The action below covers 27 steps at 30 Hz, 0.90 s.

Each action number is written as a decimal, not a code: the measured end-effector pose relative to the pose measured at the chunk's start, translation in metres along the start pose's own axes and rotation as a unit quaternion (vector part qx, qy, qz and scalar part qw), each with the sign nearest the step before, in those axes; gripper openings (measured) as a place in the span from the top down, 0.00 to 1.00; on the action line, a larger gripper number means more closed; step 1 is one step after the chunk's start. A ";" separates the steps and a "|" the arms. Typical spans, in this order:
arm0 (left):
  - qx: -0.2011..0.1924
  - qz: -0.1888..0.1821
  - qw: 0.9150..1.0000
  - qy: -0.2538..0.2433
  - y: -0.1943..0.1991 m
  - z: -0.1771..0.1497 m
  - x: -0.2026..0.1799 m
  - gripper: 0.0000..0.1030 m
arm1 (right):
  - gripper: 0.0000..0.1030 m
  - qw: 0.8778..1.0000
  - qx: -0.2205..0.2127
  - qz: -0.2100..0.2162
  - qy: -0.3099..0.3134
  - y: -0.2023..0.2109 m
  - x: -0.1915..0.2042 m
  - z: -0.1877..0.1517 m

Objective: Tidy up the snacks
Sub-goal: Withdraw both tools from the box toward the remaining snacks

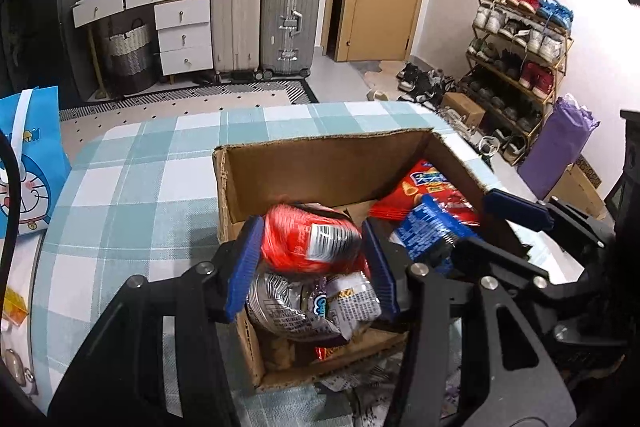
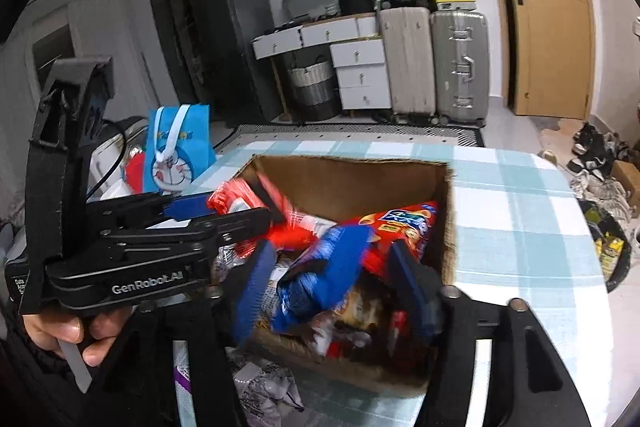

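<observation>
Both hand-held grippers are hanging over the box (image 1: 320, 171). The left hand-held gripper (image 1: 310, 263) is squeezing the red pack (image 1: 308, 239); the right hand-held gripper (image 2: 332, 287) is standing open around the blue pack (image 2: 320, 267), directly above the box.

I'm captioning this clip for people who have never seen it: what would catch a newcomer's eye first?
The open cardboard box on the checked tablecloth, stuffed with bright snack packets. Over it, the left gripper has a red packet between its blue fingers, while the right gripper straddles a blurred blue packet. Left of the box stands a blue cartoon gift bag.
</observation>
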<state>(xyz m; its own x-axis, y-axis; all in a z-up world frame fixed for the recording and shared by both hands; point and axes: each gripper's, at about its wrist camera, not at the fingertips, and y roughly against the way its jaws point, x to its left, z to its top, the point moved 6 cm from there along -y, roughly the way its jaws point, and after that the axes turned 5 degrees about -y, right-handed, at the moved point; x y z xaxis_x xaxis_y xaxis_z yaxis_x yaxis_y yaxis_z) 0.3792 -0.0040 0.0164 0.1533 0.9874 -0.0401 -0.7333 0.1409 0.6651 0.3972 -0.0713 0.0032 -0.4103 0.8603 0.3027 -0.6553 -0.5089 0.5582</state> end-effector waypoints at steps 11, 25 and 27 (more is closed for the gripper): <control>-0.011 0.012 1.000 -0.003 0.052 -0.021 0.003 0.11 | 0.01 0.998 0.004 -0.036 -0.048 0.046 -0.031 -0.021; 0.005 0.016 1.000 0.001 0.088 -0.078 0.003 0.01 | 0.01 0.996 0.048 -0.031 -0.073 0.073 -0.021 -0.075; 0.008 0.020 1.000 -0.004 0.088 -0.081 0.002 0.01 | 0.01 0.996 0.057 -0.032 -0.067 0.073 -0.019 -0.081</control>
<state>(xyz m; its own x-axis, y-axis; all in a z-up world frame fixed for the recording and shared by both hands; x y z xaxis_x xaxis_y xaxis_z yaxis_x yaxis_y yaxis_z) 0.2614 0.0168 0.0146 0.1289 0.9916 -0.0074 -0.7289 0.0998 0.6773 0.3062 -0.1271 -0.0246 -0.2765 0.8908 0.3605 -0.5974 -0.4532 0.6616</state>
